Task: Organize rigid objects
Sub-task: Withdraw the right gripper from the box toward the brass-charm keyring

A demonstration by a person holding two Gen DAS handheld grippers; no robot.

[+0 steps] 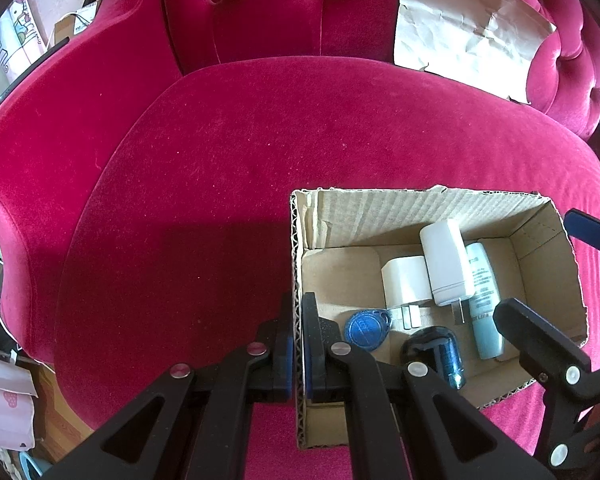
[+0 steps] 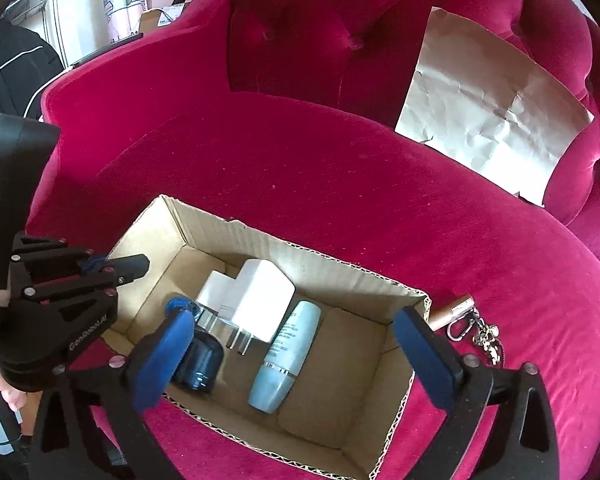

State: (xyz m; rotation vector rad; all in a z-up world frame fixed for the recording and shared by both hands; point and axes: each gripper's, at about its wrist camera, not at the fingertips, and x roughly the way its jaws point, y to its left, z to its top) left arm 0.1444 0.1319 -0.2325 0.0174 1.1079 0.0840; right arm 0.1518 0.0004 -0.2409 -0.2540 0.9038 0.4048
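1. Left gripper (image 1: 298, 354): clamped tight on the near left wall of the cardboard box (image 1: 420, 204), one pad outside and one inside, pinning the box on the red velvet seat (image 1: 220, 180).
2. Right gripper (image 2: 292, 356): spread wide and empty, hanging over the open box with nothing between the blue pads (image 2: 168, 356).
3. Inside the box: two white plug adapters (image 2: 256, 300) leaning together, a pale blue tube (image 2: 284, 356) lying beside them, a dark blue bottle (image 2: 198, 364) near the front wall, and a blue key fob (image 1: 367, 329) by the left gripper's inner finger.
4. Just outside the box's right wall, on the seat: a small rose-gold tube on a keychain (image 2: 454, 312), near the cardboard but not in it.
5. Further out: a crumpled sheet of paper (image 2: 492, 116) propped against the tufted backrest.
6. Progress, judged: mostly done, five items boxed; keychain tube likely the one rigid piece left; paper possibly not part of the job.
7. Hard to make out: print on the pale tube unreadable; key fob half hidden behind the right gripper's pad in the right view; keychain charms blurred; box's nearest corner cut off by the frame edge and the fingers.
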